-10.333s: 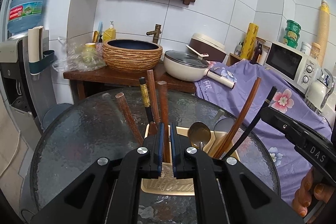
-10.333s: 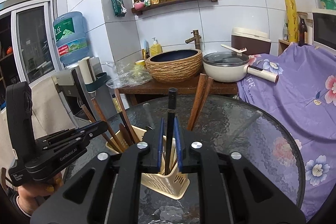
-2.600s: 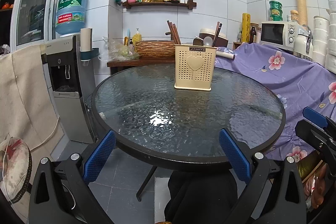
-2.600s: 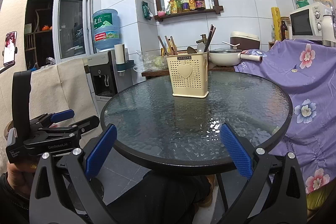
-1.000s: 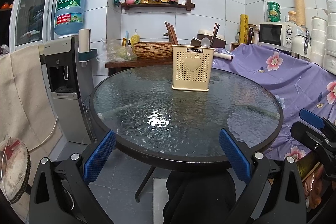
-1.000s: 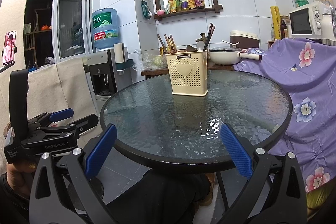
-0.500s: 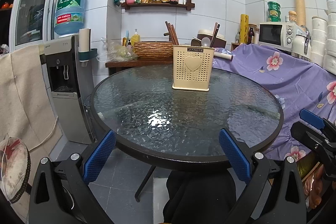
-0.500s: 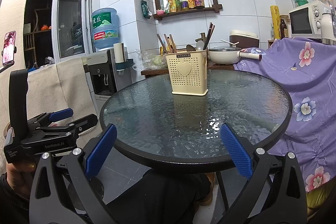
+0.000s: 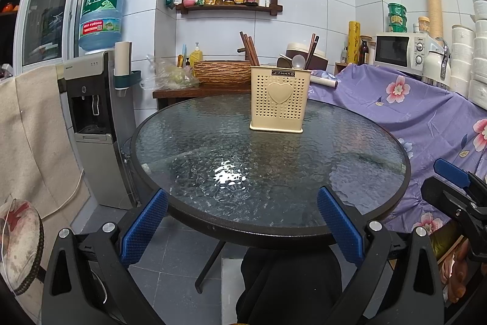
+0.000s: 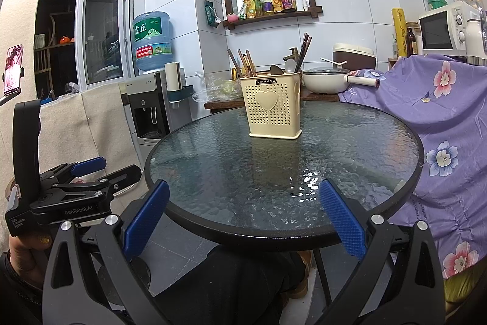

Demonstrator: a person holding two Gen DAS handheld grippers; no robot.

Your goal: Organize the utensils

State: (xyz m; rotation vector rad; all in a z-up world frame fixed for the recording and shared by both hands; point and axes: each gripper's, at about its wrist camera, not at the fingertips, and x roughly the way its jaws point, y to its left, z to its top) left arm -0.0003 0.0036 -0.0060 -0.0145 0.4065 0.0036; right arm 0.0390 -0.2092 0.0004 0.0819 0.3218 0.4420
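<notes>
A beige perforated utensil holder (image 9: pixel 279 98) with a heart on its front stands upright on the far half of the round glass table (image 9: pixel 213 172); it also shows in the right wrist view (image 10: pixel 272 108). Brown chopsticks (image 9: pixel 249 48) lean in its left part; dark chopsticks (image 9: pixel 312 49) and spoons (image 9: pixel 296 62) stand in its right part. My left gripper (image 9: pixel 240 226) is open wide and empty, held back at the table's near edge. My right gripper (image 10: pixel 243 217) is open wide and empty, also at the near edge.
A water dispenser (image 9: pixel 91 111) stands left of the table. A purple flowered cloth (image 9: pixel 426 111) covers the counter on the right, with a microwave (image 9: pixel 398 49). Behind the table a wooden stand carries a woven basin (image 9: pixel 222 72) and a white pot (image 10: pixel 327 79).
Since ten seconds ago both grippers have let go of chopsticks over the holder, opened and pulled back to the table's near edge. Over the last second hardly anything has moved.
</notes>
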